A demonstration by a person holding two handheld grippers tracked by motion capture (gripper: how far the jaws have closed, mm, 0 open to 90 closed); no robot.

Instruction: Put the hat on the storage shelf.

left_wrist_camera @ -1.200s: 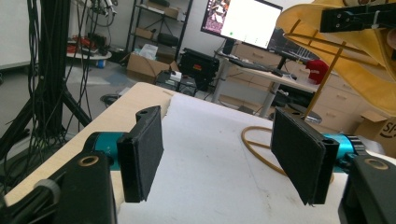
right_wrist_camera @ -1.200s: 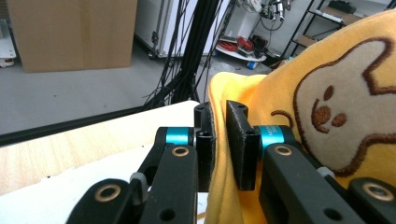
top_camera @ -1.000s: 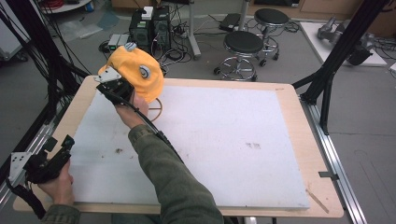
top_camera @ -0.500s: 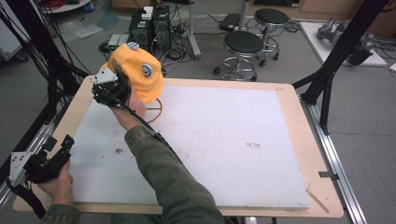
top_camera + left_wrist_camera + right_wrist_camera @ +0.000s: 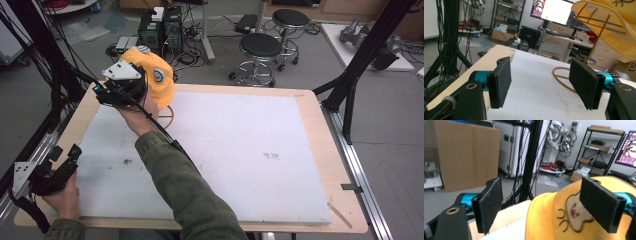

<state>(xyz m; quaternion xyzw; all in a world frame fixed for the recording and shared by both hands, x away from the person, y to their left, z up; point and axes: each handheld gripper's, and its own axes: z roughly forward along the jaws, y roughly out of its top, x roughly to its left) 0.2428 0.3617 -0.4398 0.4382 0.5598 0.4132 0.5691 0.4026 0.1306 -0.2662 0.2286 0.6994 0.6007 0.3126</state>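
Cap: yellow cap (image 5: pixel 156 80) sits on a wire stand (image 5: pixel 167 117) at about 11 o'clock on the table (image 5: pixel 310 107), near the far-left corner; a cartoon face shows on it.
Right gripper: my right gripper (image 5: pixel 117 87) hangs just beside the cap at its 9 o'clock side. Its jaws have just been opening and stand wide apart, with nothing pressed between the pads (image 5: pixel 489 203).
Left gripper: my left gripper (image 5: pixel 47 170) rests at 7 o'clock, by the near-left table edge, well apart from the cap; pads (image 5: pixel 500 85) wide apart, empty.
Mat: white mat (image 5: pixel 240 150) covers most of the tabletop.
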